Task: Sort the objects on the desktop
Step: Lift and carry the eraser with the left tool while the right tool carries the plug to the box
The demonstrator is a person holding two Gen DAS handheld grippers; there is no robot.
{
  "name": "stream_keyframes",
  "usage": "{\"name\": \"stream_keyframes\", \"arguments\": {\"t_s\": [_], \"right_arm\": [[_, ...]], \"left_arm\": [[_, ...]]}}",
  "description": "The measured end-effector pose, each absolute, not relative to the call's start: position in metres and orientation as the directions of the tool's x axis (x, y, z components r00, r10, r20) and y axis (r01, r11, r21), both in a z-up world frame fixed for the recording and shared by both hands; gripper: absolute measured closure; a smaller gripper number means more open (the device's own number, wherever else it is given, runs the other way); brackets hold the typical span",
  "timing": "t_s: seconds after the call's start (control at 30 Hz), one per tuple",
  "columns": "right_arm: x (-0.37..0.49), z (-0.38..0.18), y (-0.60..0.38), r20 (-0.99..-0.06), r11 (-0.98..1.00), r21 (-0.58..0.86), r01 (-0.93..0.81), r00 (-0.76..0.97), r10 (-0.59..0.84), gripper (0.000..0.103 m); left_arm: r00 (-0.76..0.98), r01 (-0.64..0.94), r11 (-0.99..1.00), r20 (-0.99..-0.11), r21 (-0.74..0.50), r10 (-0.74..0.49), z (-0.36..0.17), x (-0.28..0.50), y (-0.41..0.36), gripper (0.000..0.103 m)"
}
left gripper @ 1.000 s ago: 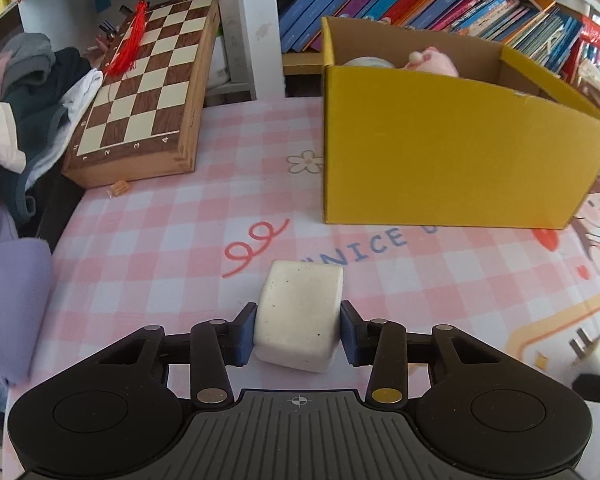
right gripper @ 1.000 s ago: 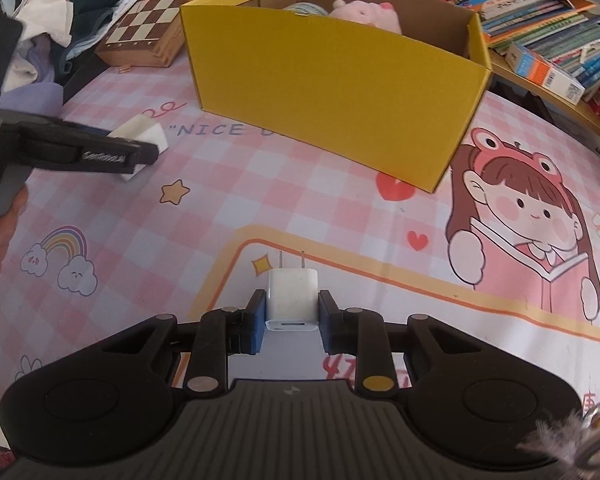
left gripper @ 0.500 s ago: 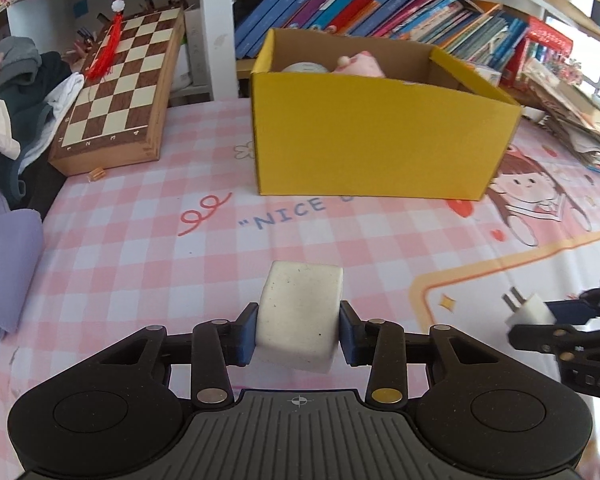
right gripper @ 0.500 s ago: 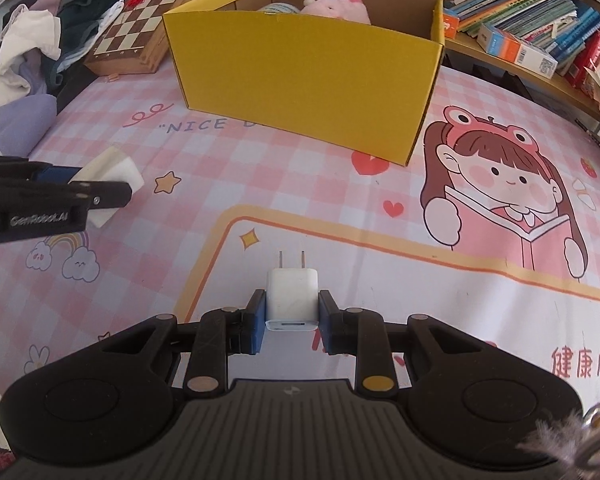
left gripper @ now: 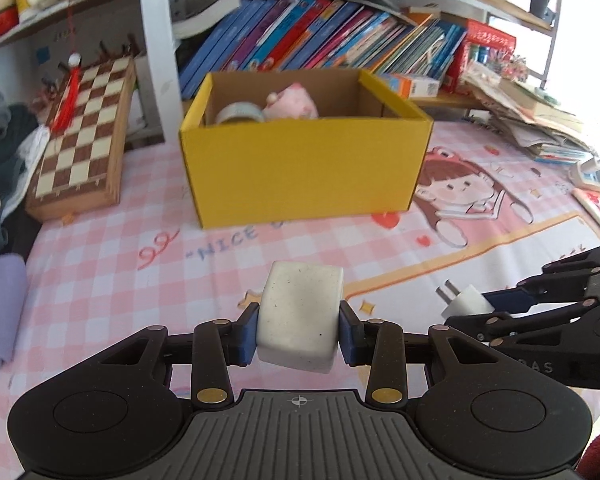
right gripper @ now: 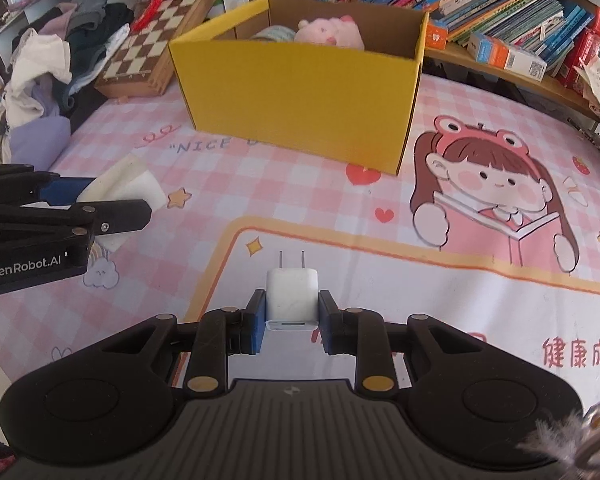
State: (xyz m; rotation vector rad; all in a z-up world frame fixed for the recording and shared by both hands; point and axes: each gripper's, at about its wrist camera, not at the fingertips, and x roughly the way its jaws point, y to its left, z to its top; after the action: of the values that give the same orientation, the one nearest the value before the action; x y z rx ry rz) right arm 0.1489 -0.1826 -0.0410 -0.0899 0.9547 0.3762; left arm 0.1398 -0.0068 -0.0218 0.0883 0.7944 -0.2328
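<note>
Yellow cardboard makes the box (left gripper: 300, 168), which stands toward the far edge of the pink checked mat (left gripper: 100, 280); a tape roll (left gripper: 238, 114) and a pink plush (left gripper: 292, 102) lie inside it. In the left wrist view, the left gripper (left gripper: 299, 326) clamps a speckled white eraser (left gripper: 300, 316), lifted over the mat's near part. At the right edge, the right gripper (left gripper: 480, 310) carries a white charger (left gripper: 466, 300). A chessboard (left gripper: 84, 140) leans at the far left corner.

In the right wrist view, the right gripper (right gripper: 292, 318) is clenched on the charger (right gripper: 292, 296), prongs pointing away. The left gripper (right gripper: 100, 204) enters at the left edge, gripping the eraser (right gripper: 128, 188). The box (right gripper: 300, 100) sits beyond, before the books (right gripper: 500, 4).
</note>
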Motion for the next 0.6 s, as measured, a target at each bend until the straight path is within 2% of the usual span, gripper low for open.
{"name": "stream_keyframes", "arguments": {"t_s": [0.6], "right_arm": [[0.209, 0.047, -0.194, -0.679, 0.884, 0.075, -0.462, 0.625, 0.385, 0.078]], "left_arm": [[0.788, 0.277, 0.960, -0.581, 0.039, -0.204, 0.049, 0.184, -0.029, 0.066]]}}
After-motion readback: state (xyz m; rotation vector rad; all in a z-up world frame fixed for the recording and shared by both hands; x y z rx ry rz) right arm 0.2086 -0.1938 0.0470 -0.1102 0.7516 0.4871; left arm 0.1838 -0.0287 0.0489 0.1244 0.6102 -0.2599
